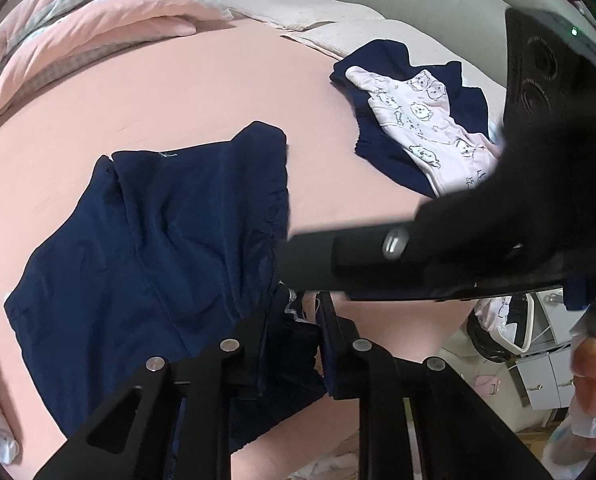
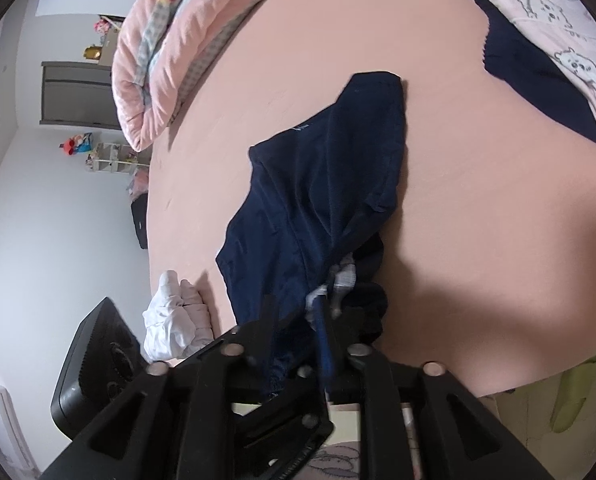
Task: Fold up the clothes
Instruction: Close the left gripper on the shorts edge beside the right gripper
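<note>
Navy shorts (image 1: 153, 248) pinched between both grippers' jaws, on bed (image 1: 177, 92)

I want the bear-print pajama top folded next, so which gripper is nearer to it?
Right, as far as I can tell. The right gripper reaches across in front of the bear-print pajama top; the left gripper sits further back, over the navy garment.

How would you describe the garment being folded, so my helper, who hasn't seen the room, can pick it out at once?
Start from the pink bed sheet. In its middle lies the navy garment, spread flat, with both grippers at its near edge. Unlike the other navy piece further off, it has no pink bear-print garment lying on it.
</note>
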Demonstrator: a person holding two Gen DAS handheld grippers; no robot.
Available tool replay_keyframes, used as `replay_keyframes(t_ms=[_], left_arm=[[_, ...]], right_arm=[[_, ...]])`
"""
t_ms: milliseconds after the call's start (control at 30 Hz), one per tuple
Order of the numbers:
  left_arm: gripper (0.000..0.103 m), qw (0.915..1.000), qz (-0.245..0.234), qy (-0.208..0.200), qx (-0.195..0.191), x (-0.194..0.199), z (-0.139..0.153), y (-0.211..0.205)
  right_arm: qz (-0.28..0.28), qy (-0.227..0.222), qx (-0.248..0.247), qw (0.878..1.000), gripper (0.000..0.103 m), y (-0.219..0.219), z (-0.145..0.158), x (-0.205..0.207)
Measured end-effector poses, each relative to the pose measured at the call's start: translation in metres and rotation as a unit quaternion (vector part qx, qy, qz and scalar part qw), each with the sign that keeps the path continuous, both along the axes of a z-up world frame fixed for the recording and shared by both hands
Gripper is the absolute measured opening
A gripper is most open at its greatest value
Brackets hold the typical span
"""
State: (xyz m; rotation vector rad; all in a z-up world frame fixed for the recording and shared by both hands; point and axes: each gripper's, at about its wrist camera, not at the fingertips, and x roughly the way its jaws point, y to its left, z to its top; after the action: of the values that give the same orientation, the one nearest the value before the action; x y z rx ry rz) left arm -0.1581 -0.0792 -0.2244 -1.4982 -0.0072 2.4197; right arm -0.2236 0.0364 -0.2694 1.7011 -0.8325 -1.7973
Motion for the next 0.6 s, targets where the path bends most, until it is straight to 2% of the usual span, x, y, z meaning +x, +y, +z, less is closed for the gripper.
replay_keyframes(t_ms=[67,167,267,600], left_arm=[[0.018,1.0,0.006,-0.001,-0.006,-0.001,-0.001,-0.002],[0.018,0.9997,0.01,-0.007,-0.02,-0.003,-0.004,-0.003],[0.018,0.9998,0.011,-0.011,-0.009,-0.003,-0.006,-0.005],[0.018,0.9992,0.022,-0.031,0.006,-0.008,-0.015,-0.011]], right_arm=[[-0.009,-0.004,0.005,1.0,0.064,0.005,-0.003,-0.004],[-0.022,-0.01,0.012,1.0,0.064,0.012,-0.007,-0.009],[-0.036,-0.016,0.02,0.999,0.064,0.02,-0.011,-0.015],[-0.017,-0.033,0.094,0.995,0.064,0.013,-0.033,-0.052]])
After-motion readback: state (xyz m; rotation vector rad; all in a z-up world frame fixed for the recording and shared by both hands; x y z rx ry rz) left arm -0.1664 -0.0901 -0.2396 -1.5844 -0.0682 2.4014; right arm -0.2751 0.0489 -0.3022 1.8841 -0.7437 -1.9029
